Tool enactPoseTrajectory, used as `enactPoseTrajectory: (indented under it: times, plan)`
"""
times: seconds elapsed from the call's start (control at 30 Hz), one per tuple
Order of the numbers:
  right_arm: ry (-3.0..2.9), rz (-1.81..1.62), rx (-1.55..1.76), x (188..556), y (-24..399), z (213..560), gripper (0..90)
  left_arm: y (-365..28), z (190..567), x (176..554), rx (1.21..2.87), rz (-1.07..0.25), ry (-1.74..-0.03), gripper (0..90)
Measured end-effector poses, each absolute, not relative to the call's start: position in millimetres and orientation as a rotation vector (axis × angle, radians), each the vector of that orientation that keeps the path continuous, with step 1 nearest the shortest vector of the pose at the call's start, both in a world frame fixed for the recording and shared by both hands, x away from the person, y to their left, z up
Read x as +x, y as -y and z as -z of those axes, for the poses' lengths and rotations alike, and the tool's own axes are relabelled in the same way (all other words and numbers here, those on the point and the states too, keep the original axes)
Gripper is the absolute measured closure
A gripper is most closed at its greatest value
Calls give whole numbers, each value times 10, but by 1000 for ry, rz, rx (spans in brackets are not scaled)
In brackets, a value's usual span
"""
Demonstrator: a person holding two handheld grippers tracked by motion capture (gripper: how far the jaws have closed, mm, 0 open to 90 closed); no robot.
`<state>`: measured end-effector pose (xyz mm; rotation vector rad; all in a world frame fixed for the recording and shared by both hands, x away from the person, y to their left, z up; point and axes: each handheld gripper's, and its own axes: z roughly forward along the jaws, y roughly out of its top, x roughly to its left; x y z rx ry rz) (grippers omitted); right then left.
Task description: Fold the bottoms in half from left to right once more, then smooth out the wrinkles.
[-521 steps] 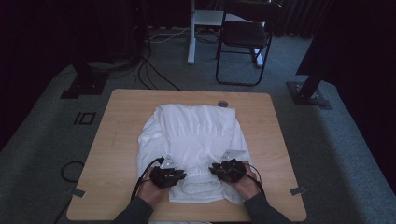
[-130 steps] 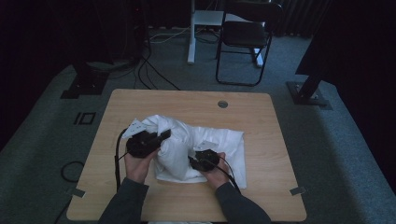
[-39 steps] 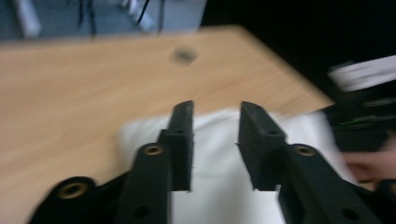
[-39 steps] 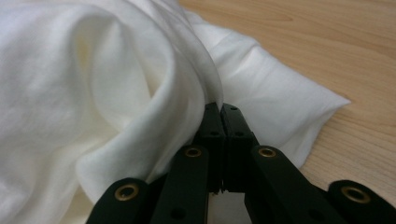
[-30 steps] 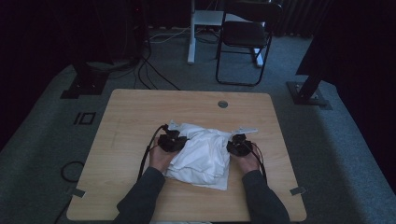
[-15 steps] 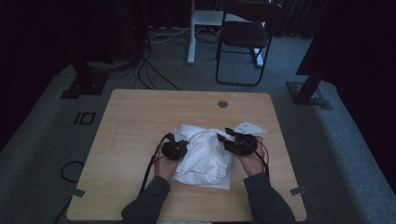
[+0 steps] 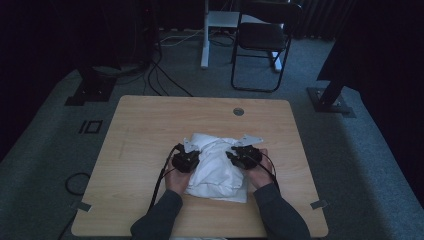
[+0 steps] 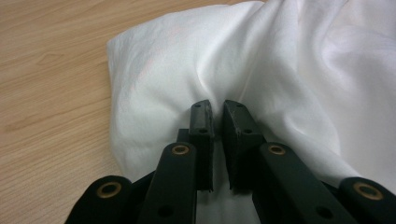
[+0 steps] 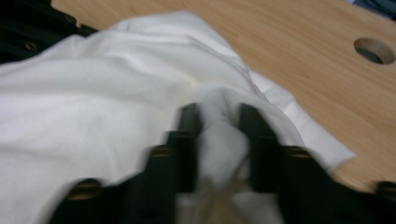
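A white cloth lies bunched and folded on the wooden table, toward its near side. My left gripper sits at the cloth's left side. In the left gripper view its jaws are nearly together and pinch a thin fold of the cloth. At the cloth's right side my right gripper points inward. Its jaws have just been closing, and a thick bunch of the cloth is squeezed between them. The picture there is blurred.
A round cable hole sits near the table's far edge. Bare wood surrounds the cloth on all sides. Beyond the table stand a black chair and stand bases, with cables on the carpet.
The right gripper has moved inward to the left and a little up, drawing the cloth's right edge with it. The cloth, spread wide much earlier, is now a narrower bundle. The left gripper has barely moved.
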<state>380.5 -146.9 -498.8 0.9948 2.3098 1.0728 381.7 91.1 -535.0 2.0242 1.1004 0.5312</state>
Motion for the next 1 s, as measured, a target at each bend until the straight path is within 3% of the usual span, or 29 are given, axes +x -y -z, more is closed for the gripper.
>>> enactPoseTrajectory:
  times: [0.1, 0.37, 0.5, 0.63, 0.77, 1.0]
  plan:
    - [-2310, -1091, 1010, 3795, 1552, 4961, 812, -928, 5350, 3819, 2021, -521, -1105, 825]
    - [-2184, -1225, 1150, 3719, 2177, 4748, 811, -946, 5356, 3815, 2005, -517, -1109, 826]
    - [-2193, -1166, 1171, 3691, 2193, 4844, 734, -927, 5355, 3776, 1995, -540, -1133, 826]
    - [-2128, -1206, 1173, 3592, 2205, 4778, 624, -872, 5356, 3707, 2005, -650, -1146, 826]
    - [-2156, -1251, 1119, 3433, 2126, 4745, 566, -879, 5353, 3762, 2000, -704, -1191, 825]
    - [-2295, -1279, 1040, 3381, 1823, 4984, 511, -922, 5338, 3970, 1993, -765, -1241, 821]
